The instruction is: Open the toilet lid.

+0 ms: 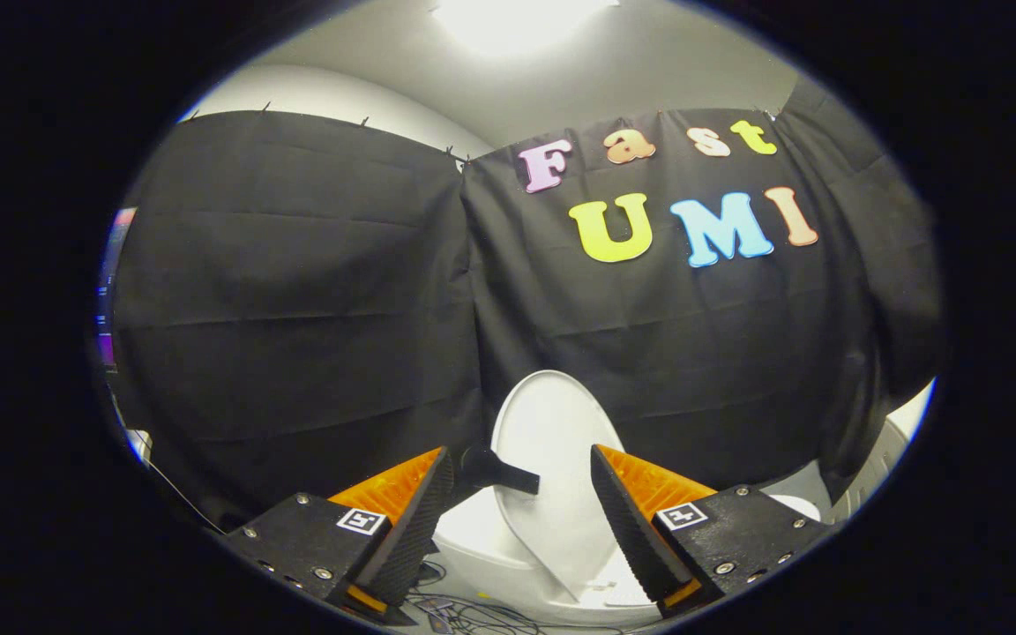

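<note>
Black cloth hangs as the booth's wall across the whole background, pinned along its top edge, with a pale ceiling and a bright lamp above it. Below the cloth stands the toilet, white, with its bowl low between and beneath the fingers. The toilet lid appears already raised: it stands nearly upright, leaning slightly back toward the cloth, its oval face turned toward the camera. A dark handle-like piece juts out from the lid's left edge, just beside the left finger's tip; what it is cannot be told for sure. Cables lie tangled on the floor under the bowl.

The gripper hovers in front of the lid with its fingers spread wide, holding nothing; the lid shows in the gap between them, a little beyond their tips, and neither finger seems to press on it.

By the look of things the task is close to done or done. The risk from here seems to be the lid itself: if it is not leaning past its balance point, it could drop forward and slam onto the bowl. A careless pull-back could also catch the dark piece with the left finger and drag the lid down.
</note>
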`<action>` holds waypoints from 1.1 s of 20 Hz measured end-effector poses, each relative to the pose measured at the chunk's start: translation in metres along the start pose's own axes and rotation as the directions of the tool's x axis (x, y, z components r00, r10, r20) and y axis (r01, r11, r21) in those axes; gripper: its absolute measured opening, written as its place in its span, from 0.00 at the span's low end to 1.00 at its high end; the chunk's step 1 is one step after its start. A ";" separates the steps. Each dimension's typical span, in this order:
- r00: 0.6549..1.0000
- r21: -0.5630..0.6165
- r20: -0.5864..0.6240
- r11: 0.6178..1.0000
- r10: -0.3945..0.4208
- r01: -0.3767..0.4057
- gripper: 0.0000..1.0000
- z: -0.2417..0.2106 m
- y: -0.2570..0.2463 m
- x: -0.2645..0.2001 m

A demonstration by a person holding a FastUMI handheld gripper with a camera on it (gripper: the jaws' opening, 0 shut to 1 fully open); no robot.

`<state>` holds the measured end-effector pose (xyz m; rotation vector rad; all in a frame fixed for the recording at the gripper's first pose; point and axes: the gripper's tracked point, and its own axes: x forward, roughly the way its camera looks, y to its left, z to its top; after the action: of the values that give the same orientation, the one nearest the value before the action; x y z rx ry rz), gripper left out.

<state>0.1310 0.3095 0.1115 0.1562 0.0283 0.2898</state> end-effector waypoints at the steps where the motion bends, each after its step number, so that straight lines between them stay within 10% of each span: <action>1: 1.000 -0.018 0.005 1.000 -0.016 0.016 0.95 0.004 -0.009 -0.008; 22: 0.939 -0.161 0.081 0.925 -0.334 0.343 0.96 0.000 -0.213 -0.123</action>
<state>0.0730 0.0730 0.0788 -0.0160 -0.0222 -0.0589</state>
